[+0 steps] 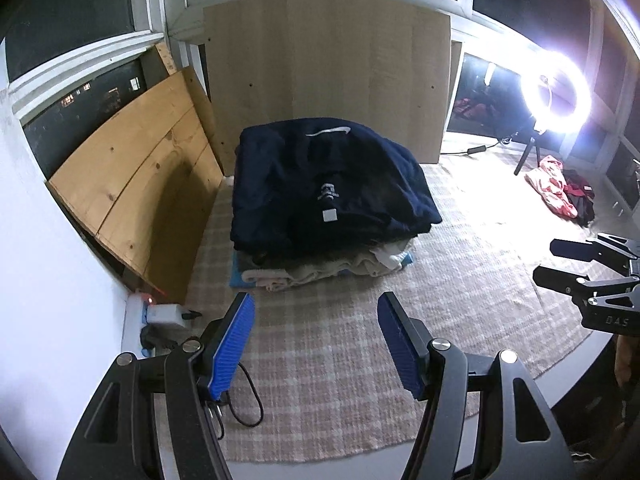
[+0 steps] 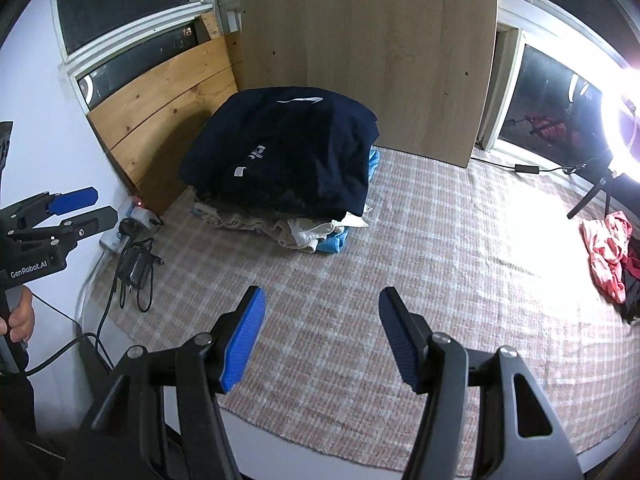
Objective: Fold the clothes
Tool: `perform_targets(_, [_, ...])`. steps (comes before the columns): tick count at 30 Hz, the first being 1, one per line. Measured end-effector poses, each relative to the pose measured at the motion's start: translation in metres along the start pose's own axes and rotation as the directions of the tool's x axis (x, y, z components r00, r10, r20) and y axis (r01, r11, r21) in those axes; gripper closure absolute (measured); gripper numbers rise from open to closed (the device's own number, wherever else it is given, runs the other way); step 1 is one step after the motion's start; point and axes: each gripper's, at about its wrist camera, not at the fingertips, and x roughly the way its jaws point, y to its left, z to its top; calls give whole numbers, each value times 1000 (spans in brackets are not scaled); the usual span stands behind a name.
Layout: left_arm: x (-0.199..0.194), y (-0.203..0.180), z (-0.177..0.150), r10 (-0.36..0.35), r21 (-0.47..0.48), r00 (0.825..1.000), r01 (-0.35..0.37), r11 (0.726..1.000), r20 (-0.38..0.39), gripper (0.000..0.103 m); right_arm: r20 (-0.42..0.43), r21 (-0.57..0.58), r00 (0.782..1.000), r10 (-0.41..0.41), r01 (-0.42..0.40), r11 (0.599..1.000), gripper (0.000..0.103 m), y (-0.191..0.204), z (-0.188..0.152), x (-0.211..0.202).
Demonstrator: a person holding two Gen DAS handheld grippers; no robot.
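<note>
A folded navy garment (image 1: 332, 184) (image 2: 284, 152) tops a stack of folded clothes, beige and light blue pieces (image 1: 320, 268) (image 2: 308, 232) under it, on a checked rug (image 1: 332, 360) (image 2: 440, 260). A heap of unfolded pink and dark red clothes (image 1: 560, 192) (image 2: 608, 256) lies at the right. My left gripper (image 1: 316, 340) hovers open in front of the stack, holding nothing. My right gripper (image 2: 322, 336) is open too, empty, over bare rug. Each gripper appears in the other's view: the right gripper (image 1: 560, 264), the left gripper (image 2: 92, 204).
Wooden boards (image 1: 140, 184) (image 2: 360, 52) lean against the windows behind the stack. A bright ring light on a tripod (image 1: 556, 92) (image 2: 624, 128) stands at the right. A power strip with plugs and cables (image 1: 160, 316) (image 2: 132, 248) lies by the left wall. A hand (image 2: 20, 312) grips the left handle.
</note>
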Motion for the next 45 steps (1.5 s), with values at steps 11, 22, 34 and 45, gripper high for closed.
perform_targets(11, [-1,-14,-2,-21,13,1000,21,1000,-16,41,-2,12,1000,-11,11,1000,44,-9,-9,-6])
perform_targets(22, [-17,-50,-1,-8,3,1000,8,1000,12,41,24,31,999,-29,29,999,44,-44,-23,-25])
perform_targets(34, [-36,-114,-5,42,-33,999,-42,999,27,41,41,-20,999,4,-4,1000,44,-96,-32,-46])
perform_targets(45, [-50,-145,-14,100,-88,994,-97,991,32,41,37,-74,997,63,-60,995,44,-116,-38,-52])
